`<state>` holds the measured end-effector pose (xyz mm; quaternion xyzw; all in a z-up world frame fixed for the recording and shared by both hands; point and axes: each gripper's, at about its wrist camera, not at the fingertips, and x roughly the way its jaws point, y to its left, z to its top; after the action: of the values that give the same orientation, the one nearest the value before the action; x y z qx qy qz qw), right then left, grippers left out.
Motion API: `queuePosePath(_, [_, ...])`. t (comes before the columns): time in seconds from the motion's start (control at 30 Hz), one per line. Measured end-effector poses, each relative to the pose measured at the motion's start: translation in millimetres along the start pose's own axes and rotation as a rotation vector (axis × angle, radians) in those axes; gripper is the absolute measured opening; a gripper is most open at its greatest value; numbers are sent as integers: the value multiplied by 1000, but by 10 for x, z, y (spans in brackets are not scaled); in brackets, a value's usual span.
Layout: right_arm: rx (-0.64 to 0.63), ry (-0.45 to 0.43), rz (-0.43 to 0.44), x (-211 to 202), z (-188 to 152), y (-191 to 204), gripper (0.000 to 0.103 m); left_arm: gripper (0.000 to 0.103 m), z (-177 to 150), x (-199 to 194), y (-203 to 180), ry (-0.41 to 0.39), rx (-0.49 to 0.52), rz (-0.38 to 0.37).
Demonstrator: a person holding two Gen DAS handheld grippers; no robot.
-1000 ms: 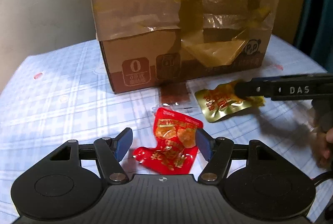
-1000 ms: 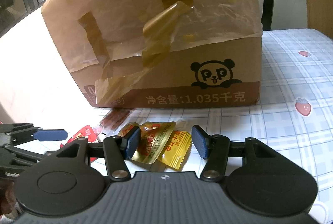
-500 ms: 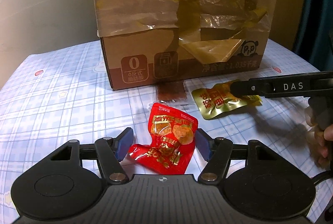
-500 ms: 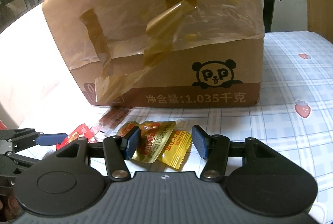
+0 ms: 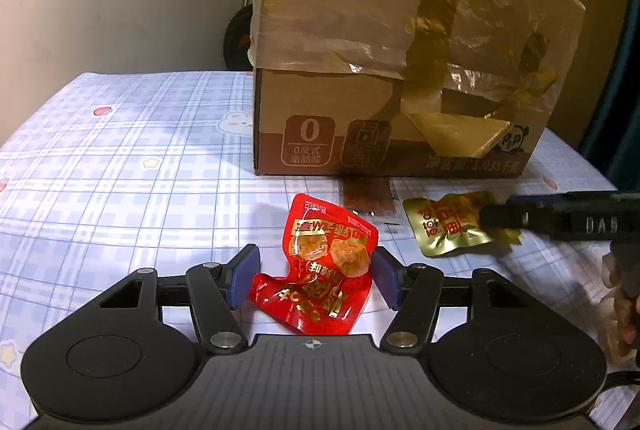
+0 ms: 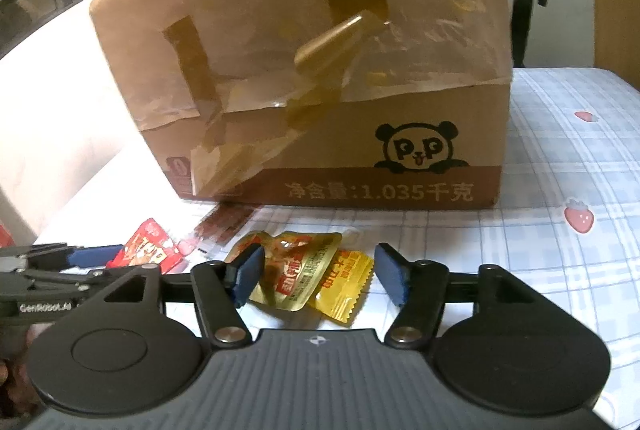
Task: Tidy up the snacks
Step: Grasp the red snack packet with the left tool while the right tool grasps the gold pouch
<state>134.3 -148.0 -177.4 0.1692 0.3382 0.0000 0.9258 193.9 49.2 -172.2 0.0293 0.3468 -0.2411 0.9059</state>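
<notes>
Left gripper (image 5: pixel 313 277) jaws closing around the crinkled red foil snack pouch (image 5: pixel 320 270), just in front of the taped brown cardboard box (image 5: pixel 360 134); pads not yet pressing. Right gripper (image 6: pixel 316 280) jaws opening, gold foil snack pouch (image 6: pixel 296 270) loose between. Pinch each mid-pouch, flat, not the corner.

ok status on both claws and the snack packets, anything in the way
Left claw closing around red packet. Right claw opening, gold packet between pads. Cardboard box close behind; nothing blocking.
</notes>
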Motion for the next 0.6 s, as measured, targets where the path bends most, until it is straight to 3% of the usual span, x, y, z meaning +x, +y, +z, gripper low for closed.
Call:
queuePosePath(0.23, [-326,89,-21,-18,14,126,72,65,-12,-21,49,-7,-27,-17])
queuePosePath(0.37, [-496,152,18,45,71,249,75,65,-9,-19,46,-10,-38,-23])
queuePosePath(0.47, [-577,216,63,171,104,331,75,65,-11,-25,57,-10,-43,-27])
queuePosePath(0.6, [-607,238,104,316,156,362,76,65,-8,-25,60,-10,-44,-27])
